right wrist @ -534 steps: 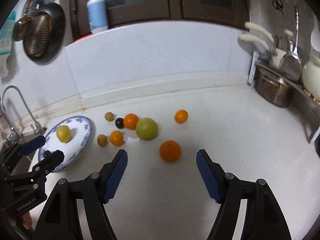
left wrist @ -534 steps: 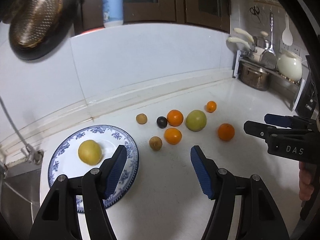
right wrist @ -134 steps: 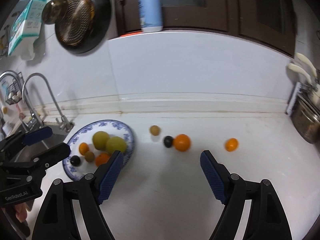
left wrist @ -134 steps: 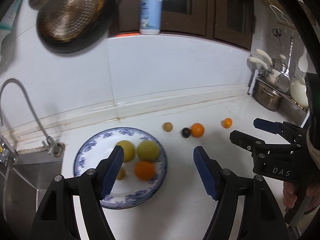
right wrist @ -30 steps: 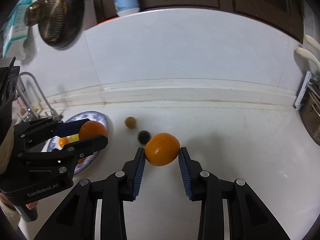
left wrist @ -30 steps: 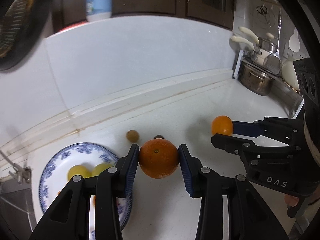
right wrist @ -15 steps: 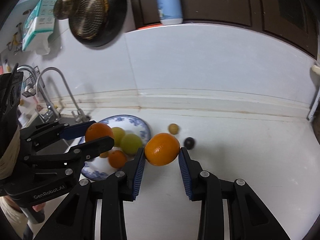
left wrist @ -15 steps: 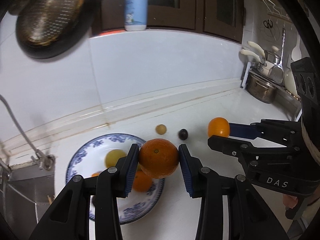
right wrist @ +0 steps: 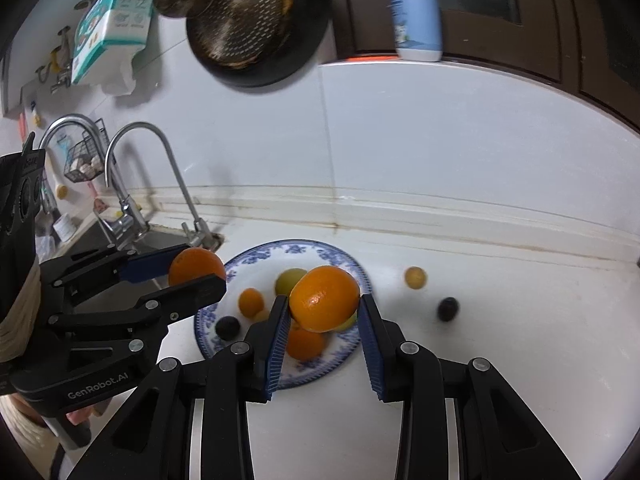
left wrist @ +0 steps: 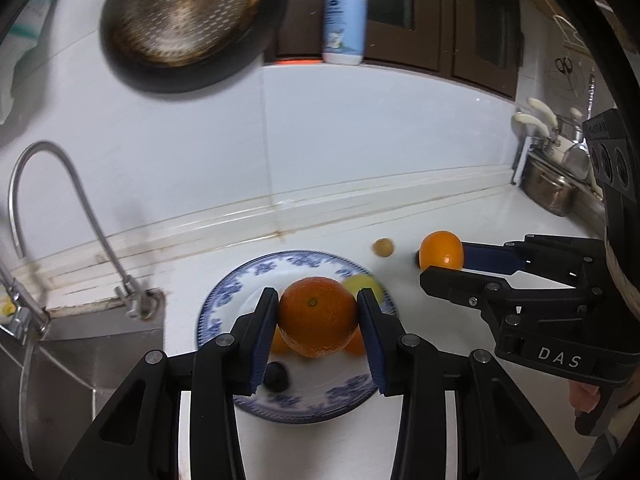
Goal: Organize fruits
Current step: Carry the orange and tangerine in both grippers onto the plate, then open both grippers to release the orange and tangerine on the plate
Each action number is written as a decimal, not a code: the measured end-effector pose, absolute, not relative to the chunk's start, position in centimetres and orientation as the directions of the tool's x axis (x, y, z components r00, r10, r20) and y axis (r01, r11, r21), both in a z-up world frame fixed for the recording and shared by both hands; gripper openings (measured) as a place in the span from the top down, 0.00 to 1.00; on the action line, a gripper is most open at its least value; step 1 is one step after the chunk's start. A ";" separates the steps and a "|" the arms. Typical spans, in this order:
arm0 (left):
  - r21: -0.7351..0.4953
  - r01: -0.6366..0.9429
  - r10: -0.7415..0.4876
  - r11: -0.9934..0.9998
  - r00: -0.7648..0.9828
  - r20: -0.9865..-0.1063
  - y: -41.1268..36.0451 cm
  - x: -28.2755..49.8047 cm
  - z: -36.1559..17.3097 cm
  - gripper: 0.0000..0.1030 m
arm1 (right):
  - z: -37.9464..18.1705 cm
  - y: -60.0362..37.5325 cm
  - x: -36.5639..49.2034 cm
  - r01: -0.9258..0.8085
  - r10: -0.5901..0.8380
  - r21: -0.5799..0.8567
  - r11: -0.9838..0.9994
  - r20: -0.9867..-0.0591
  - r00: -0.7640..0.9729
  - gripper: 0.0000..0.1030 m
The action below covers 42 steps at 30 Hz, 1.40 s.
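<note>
My left gripper (left wrist: 318, 316) is shut on a large orange (left wrist: 318, 314) and holds it above the blue-patterned plate (left wrist: 224, 300). My right gripper (right wrist: 324, 304) is shut on a smaller orange (right wrist: 324, 298) above the same plate (right wrist: 344, 264). The plate holds a yellow fruit (right wrist: 290, 280), small oranges (right wrist: 251, 302) and a dark plum (right wrist: 228, 327). A small brown fruit (right wrist: 415, 277) and a dark plum (right wrist: 447, 309) lie on the counter right of the plate. In the left wrist view the right gripper (left wrist: 444, 258) with its orange hangs right of the plate.
A sink (left wrist: 80, 340) with a curved tap (right wrist: 160, 168) lies left of the plate. A pan (right wrist: 256, 20) hangs on the wall and a soap bottle (right wrist: 416, 8) stands on the ledge. Pots and utensils (left wrist: 552, 188) stand at the far right.
Both grippers have swung left with their oranges and now hang over the plate. The jaws stay shut on the fruit.
</note>
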<state>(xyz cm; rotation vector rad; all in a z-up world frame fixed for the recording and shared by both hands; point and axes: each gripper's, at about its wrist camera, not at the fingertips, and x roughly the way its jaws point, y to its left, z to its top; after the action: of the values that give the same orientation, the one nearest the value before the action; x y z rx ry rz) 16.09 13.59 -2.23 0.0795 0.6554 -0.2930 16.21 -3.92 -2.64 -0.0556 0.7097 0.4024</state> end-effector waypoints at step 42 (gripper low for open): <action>-0.034 0.257 -0.197 0.966 0.643 -0.740 17.2 20.7 -8.9 0.50 | -8.1 1.1 20.6 -0.383 0.269 0.021 0.924 -0.747 0.608 0.49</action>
<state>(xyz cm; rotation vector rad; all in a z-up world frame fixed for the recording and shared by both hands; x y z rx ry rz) 20.68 17.24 -8.87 0.0762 0.8330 -0.2585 20.56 1.08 -8.07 -0.1463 0.8373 0.3781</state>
